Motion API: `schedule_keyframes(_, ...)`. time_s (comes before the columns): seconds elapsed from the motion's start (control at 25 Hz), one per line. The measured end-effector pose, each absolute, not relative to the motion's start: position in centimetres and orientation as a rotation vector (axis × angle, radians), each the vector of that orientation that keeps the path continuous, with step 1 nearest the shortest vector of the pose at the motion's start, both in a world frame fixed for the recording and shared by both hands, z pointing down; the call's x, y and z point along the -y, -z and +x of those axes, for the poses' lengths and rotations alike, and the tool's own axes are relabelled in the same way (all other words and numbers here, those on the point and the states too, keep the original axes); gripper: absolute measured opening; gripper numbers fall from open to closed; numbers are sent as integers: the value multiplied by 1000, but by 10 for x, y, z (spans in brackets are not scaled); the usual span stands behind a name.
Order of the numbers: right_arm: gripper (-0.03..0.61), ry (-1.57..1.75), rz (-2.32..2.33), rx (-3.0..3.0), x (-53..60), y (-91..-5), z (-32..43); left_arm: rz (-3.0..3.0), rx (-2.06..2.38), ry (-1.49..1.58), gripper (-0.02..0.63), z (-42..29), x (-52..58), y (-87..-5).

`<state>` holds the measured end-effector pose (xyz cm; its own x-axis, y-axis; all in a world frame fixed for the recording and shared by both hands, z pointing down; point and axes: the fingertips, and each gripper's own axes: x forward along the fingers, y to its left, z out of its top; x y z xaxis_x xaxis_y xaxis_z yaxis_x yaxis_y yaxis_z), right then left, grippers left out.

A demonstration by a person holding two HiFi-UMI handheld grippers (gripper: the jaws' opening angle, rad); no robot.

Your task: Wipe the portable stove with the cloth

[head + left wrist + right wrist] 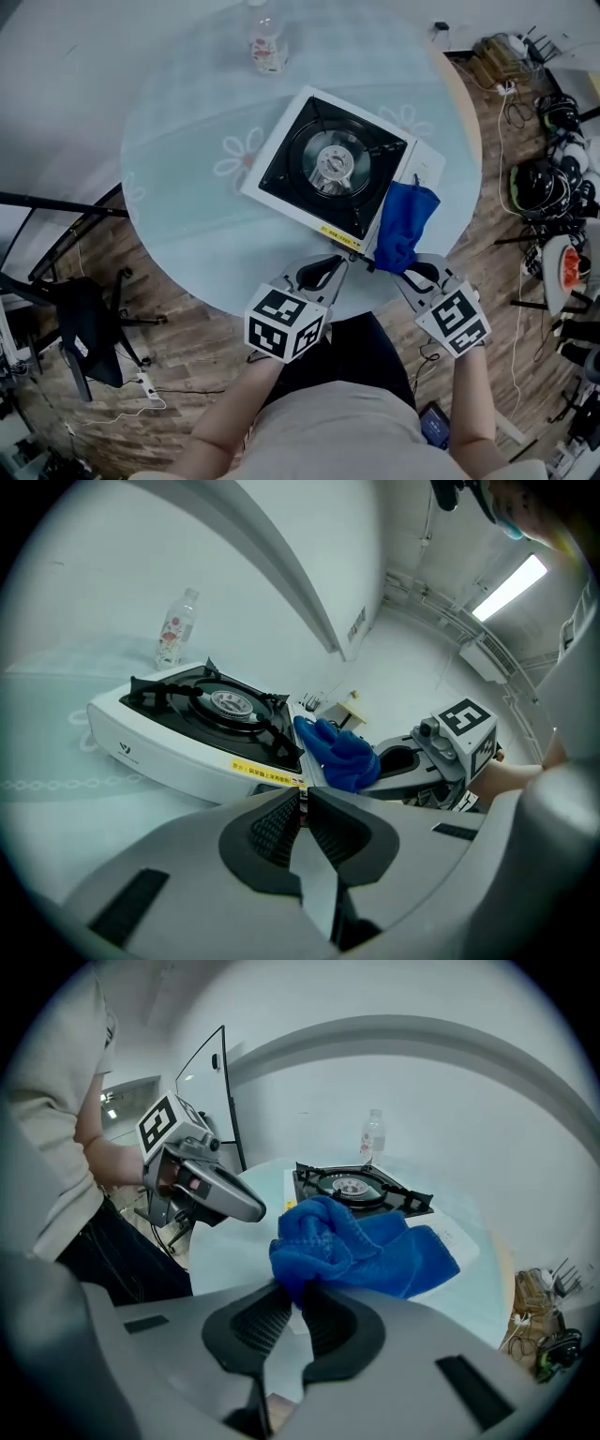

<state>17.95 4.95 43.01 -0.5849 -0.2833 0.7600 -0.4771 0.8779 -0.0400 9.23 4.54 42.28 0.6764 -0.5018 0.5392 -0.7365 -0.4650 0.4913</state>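
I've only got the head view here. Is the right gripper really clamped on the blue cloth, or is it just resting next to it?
Observer: It is clamped. In the right gripper view, the right gripper is shut on a bunched fold of the blue cloth.
Operator: And the left one, is it holding anything?
Observer: No. In the left gripper view, the left gripper is shut with nothing between its jaws, and it is aimed at the portable stove.

Hidden from me
The cloth [405, 223] covers part of the stove's [328, 159] right side, and its pinched end vanishes between my right gripper's [292, 1299] fingers [330, 1324]. In the head view the bottle's [267, 42] top runs off the upper edge. The yellow label's [339, 234] print is too small to read.
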Motion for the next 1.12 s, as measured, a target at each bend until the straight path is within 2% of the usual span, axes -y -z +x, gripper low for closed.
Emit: schedule_keyframes(1.12, 49, -564, 789, 2163, -86, -431, 112, 2291, 723, -441, 41, 51, -30, -414)
